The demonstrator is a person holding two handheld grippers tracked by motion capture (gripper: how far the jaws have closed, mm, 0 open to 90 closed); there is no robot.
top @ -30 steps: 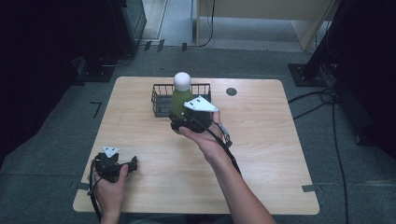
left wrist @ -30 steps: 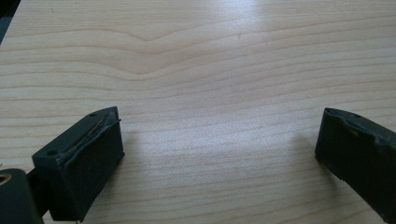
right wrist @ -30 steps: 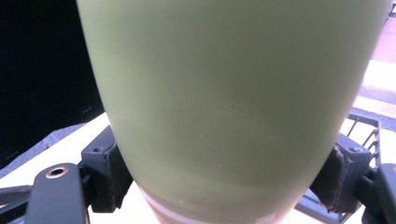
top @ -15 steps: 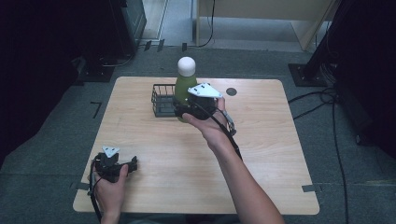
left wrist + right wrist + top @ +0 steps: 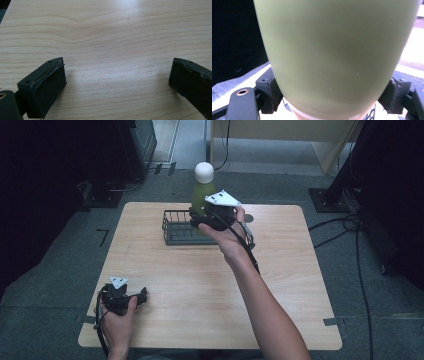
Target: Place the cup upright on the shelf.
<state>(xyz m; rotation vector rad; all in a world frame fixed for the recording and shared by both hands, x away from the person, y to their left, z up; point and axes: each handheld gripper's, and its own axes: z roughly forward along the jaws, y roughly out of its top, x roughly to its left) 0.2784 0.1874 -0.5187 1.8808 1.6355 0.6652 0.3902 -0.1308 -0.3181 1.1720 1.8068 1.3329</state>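
Dark floor and cables ring a pale wooden counter (image 5: pixel 210 285). At its far middle the right hand-held gripper (image 5: pixel 202 220) pinches the lower body of a green bottle (image 5: pixel 202 195) with a white round cap (image 5: pixel 204 171), holding it upright above a black wire basket (image 5: pixel 175 229); the right gripper view shows both pads pressed against the bottle's sides (image 5: pixel 337 55). The left hand-held gripper (image 5: pixel 142 296) rests at the near left corner, jaws spread over bare wood. The grip sits low on a tall smooth bottle, so it could tip or slide if swung quickly, or catch the basket rim. Open counter lies right and near of the basket; the far edge is close behind.
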